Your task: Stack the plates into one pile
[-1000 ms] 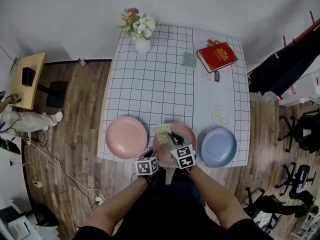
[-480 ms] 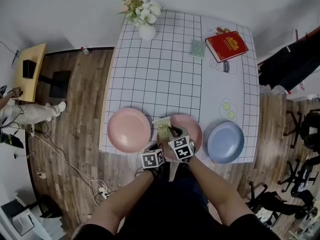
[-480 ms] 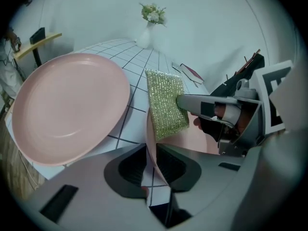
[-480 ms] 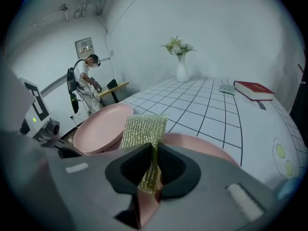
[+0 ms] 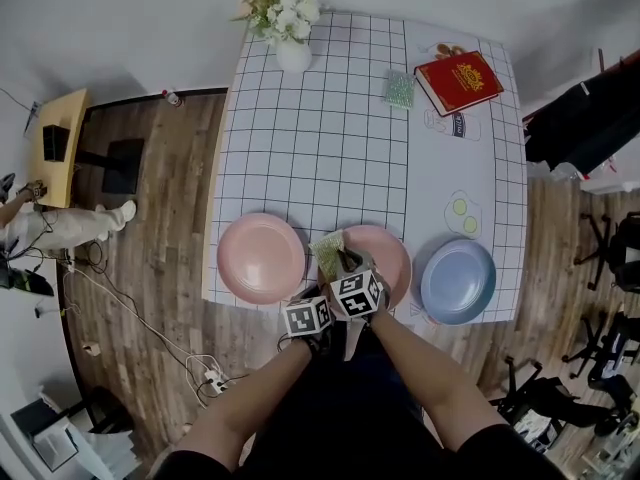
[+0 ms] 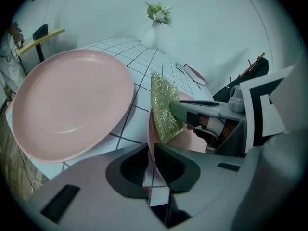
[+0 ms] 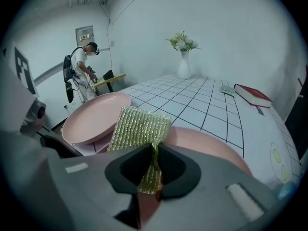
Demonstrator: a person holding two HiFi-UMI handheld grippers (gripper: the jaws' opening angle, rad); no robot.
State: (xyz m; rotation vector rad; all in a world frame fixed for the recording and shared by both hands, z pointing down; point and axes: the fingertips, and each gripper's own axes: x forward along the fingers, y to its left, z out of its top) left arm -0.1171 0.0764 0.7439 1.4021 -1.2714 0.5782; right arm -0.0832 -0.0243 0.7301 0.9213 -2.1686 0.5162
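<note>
Three plates lie along the table's near edge: a pink plate (image 5: 262,258) at the left, a second pink plate (image 5: 388,258) in the middle and a blue plate (image 5: 458,281) at the right. My left gripper (image 6: 150,157) has just been closing, and its pads now pinch the middle pink plate's (image 6: 153,143) near rim. My right gripper (image 7: 154,166) is shut on a gold-green scouring cloth (image 7: 139,126), which hangs over the middle plate's (image 7: 207,143) left side. The left pink plate (image 7: 91,117) sits just beside it.
At the table's far end stand a vase of flowers (image 5: 290,48), a red book (image 5: 460,80) and a small green pad (image 5: 400,90). A wooden side table (image 5: 60,158) stands on the floor at the left. A person (image 7: 79,76) stands in the background.
The right gripper with the cloth has come down closer to the middle plate. The left gripper has stayed at that plate's near rim.
</note>
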